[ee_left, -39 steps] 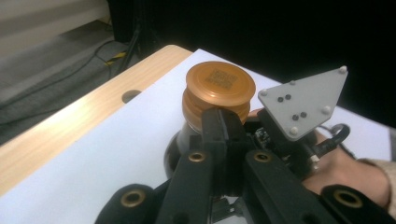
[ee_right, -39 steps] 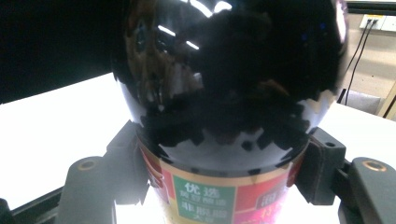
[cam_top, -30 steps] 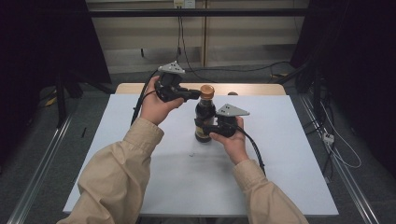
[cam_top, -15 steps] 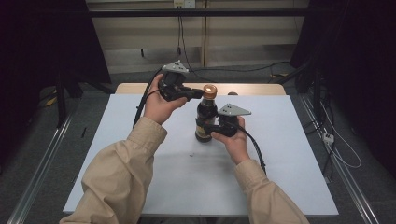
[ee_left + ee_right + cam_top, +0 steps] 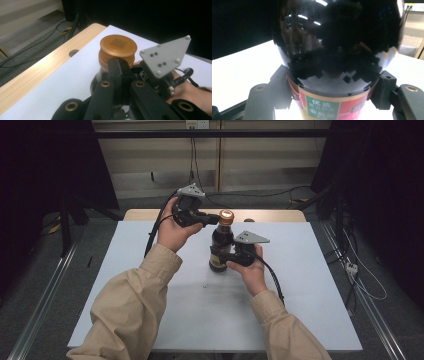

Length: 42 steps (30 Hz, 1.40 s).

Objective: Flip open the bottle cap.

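A dark glass bottle (image 5: pixel 220 242) with an orange-brown cap (image 5: pixel 226 216) stands upright on the white table (image 5: pixel 300 290). My right gripper (image 5: pixel 221 256) is shut on the bottle's lower body, one jaw on each side of the glossy glass (image 5: pixel 337 50), just above the colourful label (image 5: pixel 324 106). My left gripper (image 5: pixel 212 220) comes in level from the left. Its jaws are pressed together with nothing between them, and their tip (image 5: pixel 119 65) rests against the side of the cap (image 5: pixel 118 46). The right gripper's grey plate (image 5: pixel 165 55) shows just behind.
A wooden strip (image 5: pixel 272 215) with a round hole (image 5: pixel 73 53) runs along the table's far edge. Cables lie on the floor beyond it. Black cables trail from both grippers over the white top. A tiny speck (image 5: pixel 205 285) lies in front of the bottle.
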Each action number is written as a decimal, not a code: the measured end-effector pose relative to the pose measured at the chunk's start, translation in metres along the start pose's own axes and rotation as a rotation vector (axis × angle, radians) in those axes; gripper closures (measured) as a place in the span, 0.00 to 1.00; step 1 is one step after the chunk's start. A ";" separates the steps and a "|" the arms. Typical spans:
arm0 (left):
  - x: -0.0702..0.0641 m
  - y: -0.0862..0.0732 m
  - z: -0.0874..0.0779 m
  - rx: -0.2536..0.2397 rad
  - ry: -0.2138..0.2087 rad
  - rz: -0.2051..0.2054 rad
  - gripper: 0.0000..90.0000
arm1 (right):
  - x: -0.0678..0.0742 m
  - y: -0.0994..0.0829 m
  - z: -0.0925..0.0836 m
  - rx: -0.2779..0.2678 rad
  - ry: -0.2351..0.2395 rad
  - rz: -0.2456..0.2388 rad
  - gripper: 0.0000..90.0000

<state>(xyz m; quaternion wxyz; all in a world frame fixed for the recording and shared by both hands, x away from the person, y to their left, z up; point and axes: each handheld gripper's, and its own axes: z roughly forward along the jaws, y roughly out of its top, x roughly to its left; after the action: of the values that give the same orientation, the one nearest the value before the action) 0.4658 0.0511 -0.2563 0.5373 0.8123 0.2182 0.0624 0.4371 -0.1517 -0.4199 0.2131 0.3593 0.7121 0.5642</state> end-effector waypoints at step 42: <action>0.006 -0.012 -0.028 0.079 0.052 -0.006 1.00 | 0.008 0.005 0.004 0.046 0.007 -0.063 0.35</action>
<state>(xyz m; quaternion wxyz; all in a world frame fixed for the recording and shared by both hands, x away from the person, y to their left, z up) 0.4582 0.0809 -0.2566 0.4989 0.8304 0.2369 0.0733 0.4363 -0.1424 -0.4159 0.2199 0.3394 0.7365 0.5421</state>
